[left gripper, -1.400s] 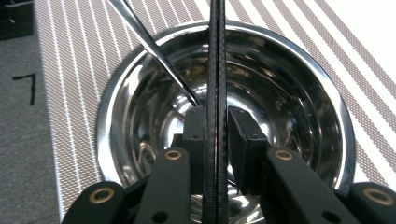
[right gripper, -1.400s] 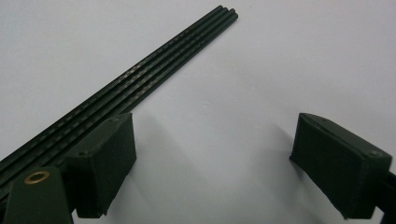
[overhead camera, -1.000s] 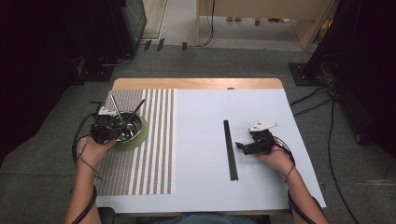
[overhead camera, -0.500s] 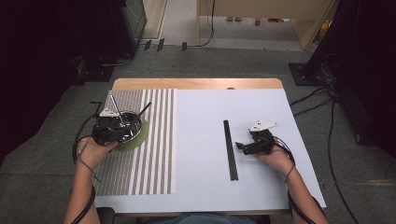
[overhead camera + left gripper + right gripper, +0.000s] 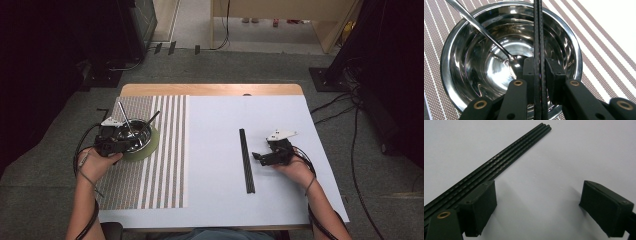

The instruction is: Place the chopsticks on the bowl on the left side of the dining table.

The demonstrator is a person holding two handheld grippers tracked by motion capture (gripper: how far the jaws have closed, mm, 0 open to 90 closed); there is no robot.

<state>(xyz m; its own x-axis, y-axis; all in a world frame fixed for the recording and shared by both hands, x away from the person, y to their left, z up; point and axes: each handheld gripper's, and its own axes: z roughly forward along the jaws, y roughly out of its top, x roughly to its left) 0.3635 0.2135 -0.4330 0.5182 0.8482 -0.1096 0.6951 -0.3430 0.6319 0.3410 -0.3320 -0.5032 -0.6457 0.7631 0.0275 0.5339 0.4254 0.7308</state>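
Note:
A steel bowl (image 5: 134, 137) sits on a green round mat (image 5: 152, 146) on the striped placemat. A metal spoon (image 5: 486, 32) leans inside the bowl (image 5: 459, 57), its handle sticking up (image 5: 124, 116). My left gripper (image 5: 539, 72) is shut on thin black sticks (image 5: 538, 30) that reach across the bowl. From above, the left gripper (image 5: 120, 141) rests at the bowl's near-left rim. A bundle of black sticks (image 5: 246, 160) lies on the white table. My right gripper (image 5: 258, 157) stands open just right of that bundle (image 5: 499, 167), one finger (image 5: 480, 205) beside it, nothing between the jaws.
The striped placemat (image 5: 150, 175) covers the table's left third; the white surface (image 5: 210, 150) covers the remainder. A wooden table edge (image 5: 210, 89) runs along the far side. Cables (image 5: 345, 115) trail on the floor to the right.

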